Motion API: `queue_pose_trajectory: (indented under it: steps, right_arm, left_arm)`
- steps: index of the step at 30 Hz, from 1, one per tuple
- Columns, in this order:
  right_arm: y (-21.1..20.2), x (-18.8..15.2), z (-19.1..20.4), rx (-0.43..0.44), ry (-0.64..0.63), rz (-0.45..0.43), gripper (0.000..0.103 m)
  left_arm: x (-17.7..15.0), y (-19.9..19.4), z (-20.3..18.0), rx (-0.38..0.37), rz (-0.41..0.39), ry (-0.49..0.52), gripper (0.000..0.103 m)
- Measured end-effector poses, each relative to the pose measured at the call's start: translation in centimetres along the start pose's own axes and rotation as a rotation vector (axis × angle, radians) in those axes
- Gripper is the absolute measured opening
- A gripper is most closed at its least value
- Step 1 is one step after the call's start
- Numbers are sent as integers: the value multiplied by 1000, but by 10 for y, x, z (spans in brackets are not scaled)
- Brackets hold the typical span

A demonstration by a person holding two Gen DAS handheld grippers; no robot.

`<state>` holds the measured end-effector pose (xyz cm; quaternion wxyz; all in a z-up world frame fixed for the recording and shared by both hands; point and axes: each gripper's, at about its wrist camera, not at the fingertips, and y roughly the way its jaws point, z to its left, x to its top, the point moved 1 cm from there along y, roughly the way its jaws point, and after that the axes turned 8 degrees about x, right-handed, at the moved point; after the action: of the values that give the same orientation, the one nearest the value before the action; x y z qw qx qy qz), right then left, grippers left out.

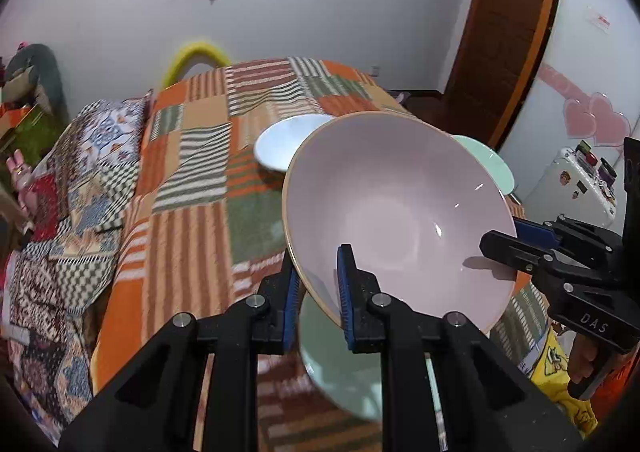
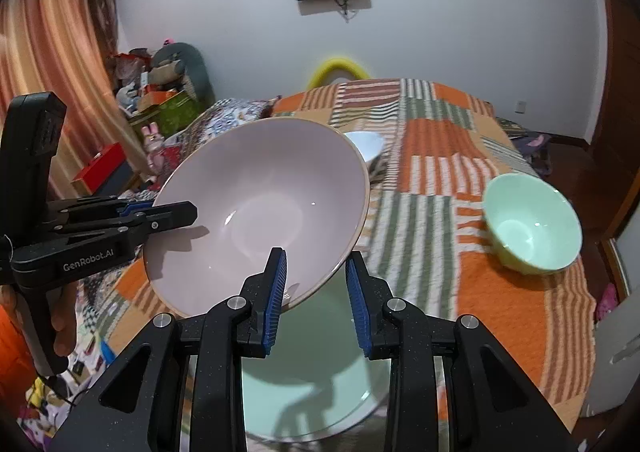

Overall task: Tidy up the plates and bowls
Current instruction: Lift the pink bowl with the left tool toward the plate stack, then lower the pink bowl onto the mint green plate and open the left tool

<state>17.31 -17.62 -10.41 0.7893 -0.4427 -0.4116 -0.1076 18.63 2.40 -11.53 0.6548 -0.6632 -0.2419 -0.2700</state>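
Starting at the left: my left tongs (image 1: 318, 278) are closed on the near-left rim of the pink plate (image 1: 400, 208), one blue pad inside the dish and one under it; the plate hangs in the air over the bed (image 1: 192, 212), tilted so its hollow faces me. Further right, my right tongs (image 1: 498, 248) bite the opposite rim, so both hands share the load and neither is nearer.

What the next move turns on, as I judge it, is what lies straight below: a green plate (image 1: 340, 376) sits on the blanket under the pink one, just beneath my fingers; stacking would call for levelling the pink plate and lowering it squarely, since a tilted rim would land first. A round dish has no long axis to line up; only the tilt matters.

The left camera shows the right tongs clamped across the rim from the side, but the green bowl (image 1: 494, 162) is mostly hidden behind the pink plate, and the white bowl (image 1: 286, 144) peeks out at the far left of it. The right camera shows that green bowl (image 2: 532, 228) in full, well apart to the right; there the outer pad's contact with the plate is hidden.
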Motion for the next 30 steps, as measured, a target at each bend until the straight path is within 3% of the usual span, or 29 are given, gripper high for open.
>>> queue_pose_trajectory:
  steps: [10, 21, 30]
  right_arm:
    - [24, -13, 35, 82, -22, 53, 28]
    - [74, -27, 78, 154, -79, 159, 28]
    - [100, -43, 101, 170, -109, 240, 28]
  left_arm:
    - [-34, -19, 40, 58, 14, -51, 18]
    - [-78, -14, 97, 128, 68, -130, 18]
    - [-106, -1, 124, 133, 117, -176, 18]
